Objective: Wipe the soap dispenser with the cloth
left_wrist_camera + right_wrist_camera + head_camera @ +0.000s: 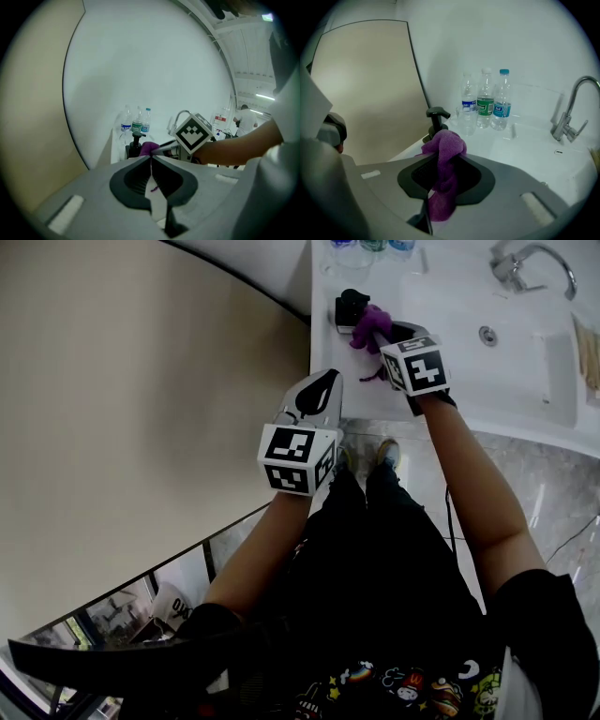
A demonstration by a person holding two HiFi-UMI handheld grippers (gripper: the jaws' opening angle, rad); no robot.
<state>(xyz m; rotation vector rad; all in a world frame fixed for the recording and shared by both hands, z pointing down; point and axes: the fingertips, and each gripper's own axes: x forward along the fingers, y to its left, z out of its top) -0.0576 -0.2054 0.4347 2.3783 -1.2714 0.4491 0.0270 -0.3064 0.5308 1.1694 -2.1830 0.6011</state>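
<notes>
A person's right gripper holds a purple cloth just beside the black dispenser on a white sink counter. The left gripper hangs at the counter's near corner, apart from both. Bottles line the back edge, and a tap stands over the basin.

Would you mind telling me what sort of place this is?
Most likely a washroom: a white sink basin with a metal tap, and a black soap dispenser on the counter beside it.
</notes>
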